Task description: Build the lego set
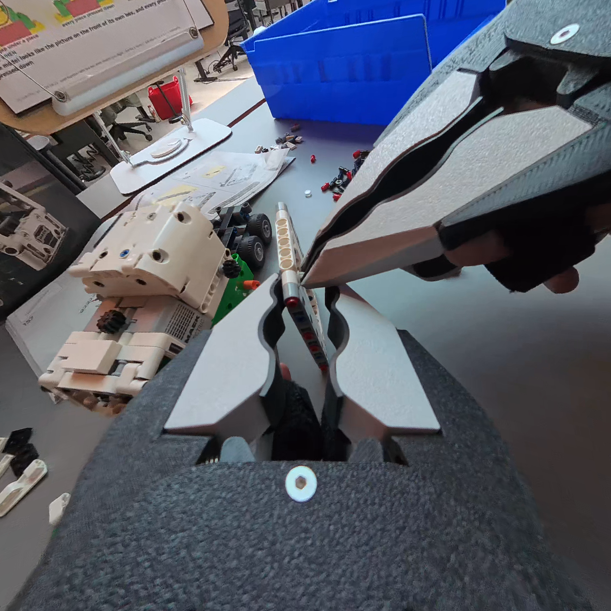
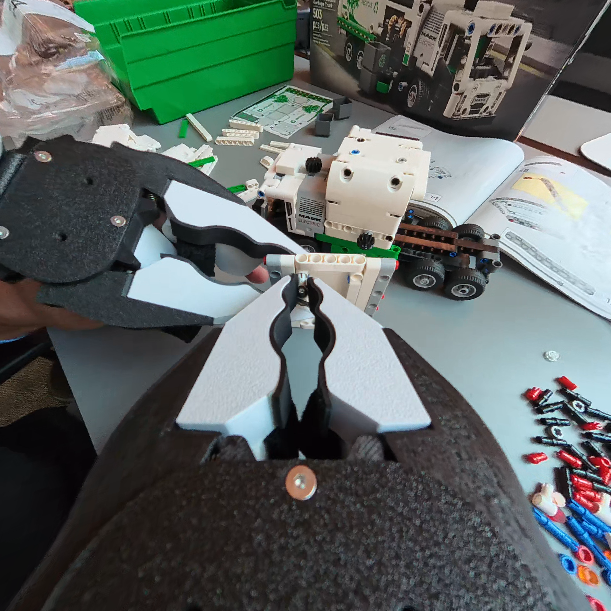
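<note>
The grey counter carries everything, and the biggest thing on it is the set's dark box, propped up at the back with a truck picture on its face. A green bin sits to one side of the box, a blue bin at the counter's far edge. An open instruction booklet lies flat beside the half-built white truck, which stands on its black wheels in front of the box.

The left gripper holds a white and grey frame panel in the air just in front of the truck, its fingers clamped on the panel's grey edge beam. The right gripper meets the panel from the side, its fingers pinched nearly together on a small pale pin pressed against the panel. Loose white beams lie near the green bin. A scatter of red, black and blue connector pins lies on the counter near the right gripper.
</note>
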